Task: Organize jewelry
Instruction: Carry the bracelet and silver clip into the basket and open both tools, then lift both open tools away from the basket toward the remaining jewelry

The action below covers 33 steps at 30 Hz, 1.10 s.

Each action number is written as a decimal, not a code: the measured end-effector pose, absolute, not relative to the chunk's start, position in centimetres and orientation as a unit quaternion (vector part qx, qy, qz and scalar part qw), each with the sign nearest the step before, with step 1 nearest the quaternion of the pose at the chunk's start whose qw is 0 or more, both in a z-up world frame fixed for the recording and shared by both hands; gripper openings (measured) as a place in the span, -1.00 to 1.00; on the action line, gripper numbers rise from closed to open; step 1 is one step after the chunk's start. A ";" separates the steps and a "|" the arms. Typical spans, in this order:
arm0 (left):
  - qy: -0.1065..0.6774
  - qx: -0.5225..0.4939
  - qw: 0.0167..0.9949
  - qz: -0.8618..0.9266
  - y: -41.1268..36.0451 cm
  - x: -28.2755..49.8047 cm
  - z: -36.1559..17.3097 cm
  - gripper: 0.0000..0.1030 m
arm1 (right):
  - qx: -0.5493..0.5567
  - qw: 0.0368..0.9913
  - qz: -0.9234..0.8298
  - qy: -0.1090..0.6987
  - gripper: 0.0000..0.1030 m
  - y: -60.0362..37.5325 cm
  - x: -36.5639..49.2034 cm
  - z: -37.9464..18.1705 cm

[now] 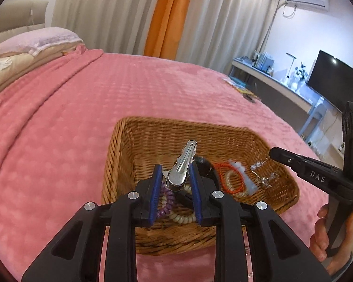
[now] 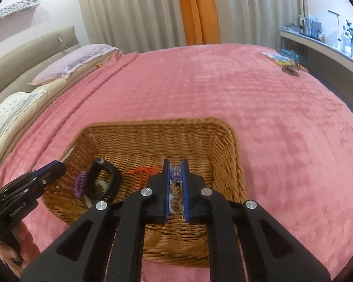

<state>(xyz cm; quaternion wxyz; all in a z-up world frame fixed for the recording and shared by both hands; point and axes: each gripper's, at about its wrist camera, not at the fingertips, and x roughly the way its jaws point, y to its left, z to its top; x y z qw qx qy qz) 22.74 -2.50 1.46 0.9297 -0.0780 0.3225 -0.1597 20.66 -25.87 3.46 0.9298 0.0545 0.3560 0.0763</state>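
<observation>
- Left gripper (image 1: 175, 172) clamped on a silver hair clip (image 1: 181, 164), held tip-up over the near-left part of the wicker basket (image 1: 120, 145).
- Right gripper (image 2: 175, 167) poised above the basket's right side, jaws narrowly parted around a blurred purple beaded piece (image 2: 175, 173); cannot tell whether actually gripped.
- Inside the basket: purple coil tie (image 1: 165, 203), cream coil tie (image 1: 183, 218), orange elastic (image 1: 231, 178), black band (image 2: 103, 178).
- Basket resting on a pink blanket (image 1: 82, 108).

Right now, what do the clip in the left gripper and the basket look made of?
The hair clip looks like polished metal: silvery with bright reflections. The basket looks like woven wicker or rattan, tan and matte with visible strands; synthetic weave is possible.
</observation>
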 end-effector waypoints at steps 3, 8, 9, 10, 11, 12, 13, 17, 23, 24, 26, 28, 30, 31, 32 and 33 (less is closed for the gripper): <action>0.327 -0.074 0.929 -0.159 -2.6 23.0 1.0 -0.57 | 0.056 0.927 0.075 0.364 -0.85 -26.1 21.0 2.5; 0.337 -0.070 0.925 -0.162 -2.9 23.0 0.3 -0.55 | 0.067 0.922 0.075 0.373 -0.84 -26.3 21.1 1.9; 0.337 -0.070 0.925 -0.163 -2.8 22.9 0.3 -0.46 | 0.074 0.920 0.077 0.376 -0.83 -26.5 21.1 1.8; 0.337 -0.071 0.924 -0.164 -2.8 22.8 0.3 -0.37 | 0.081 0.919 0.078 0.378 -0.80 -26.7 21.1 1.7; 0.335 -0.071 0.926 -0.161 -2.7 22.7 0.4 -0.21 | 0.085 0.918 0.078 0.379 -0.76 -26.9 21.1 1.8; 0.330 -0.071 0.928 -0.160 -2.6 22.4 0.6 -0.16 | 0.090 0.917 0.079 0.380 -0.63 -27.1 21.1 1.8; 0.326 -0.072 0.929 -0.162 -2.6 22.1 0.8 -0.16 | 0.097 0.917 0.080 0.377 -0.47 -27.4 20.8 2.0; 0.303 -0.074 0.934 -0.175 -2.2 20.3 2.2 -0.14 | 0.108 0.919 0.091 0.367 -0.43 -27.7 19.5 3.2; 0.273 -0.069 0.934 -0.219 -2.1 16.3 4.6 -0.13 | 0.097 0.927 0.112 0.344 -0.44 -26.8 14.8 5.9; 0.272 -0.064 0.933 -0.227 -2.3 15.4 4.7 -0.13 | 0.092 0.928 0.117 0.342 -0.44 -26.5 13.7 6.2; 0.274 -0.051 0.930 -0.239 -2.5 14.1 4.5 -0.13 | 0.087 0.927 0.124 0.343 -0.43 -26.0 12.1 6.2; 0.280 -0.032 0.928 -0.244 -2.9 13.0 3.9 -0.13 | 0.075 0.926 0.129 0.347 -0.43 -25.1 10.8 5.9; 0.295 -0.009 0.923 -0.246 -3.3 12.1 2.8 -0.13 | 0.057 0.924 0.129 0.354 -0.44 -24.1 9.5 5.0; 0.305 -0.001 0.919 -0.249 -3.4 11.9 2.2 -0.13 | 0.052 0.923 0.131 0.358 -0.44 -23.6 9.2 4.6; 0.314 0.004 0.916 -0.249 -3.4 11.8 1.7 -0.13 | 0.049 0.920 0.138 0.365 -0.44 -23.2 8.8 4.0; 0.323 0.009 0.913 -0.251 -3.4 11.7 1.1 -0.13 | 0.048 0.917 0.141 0.370 -0.44 -22.9 8.6 3.5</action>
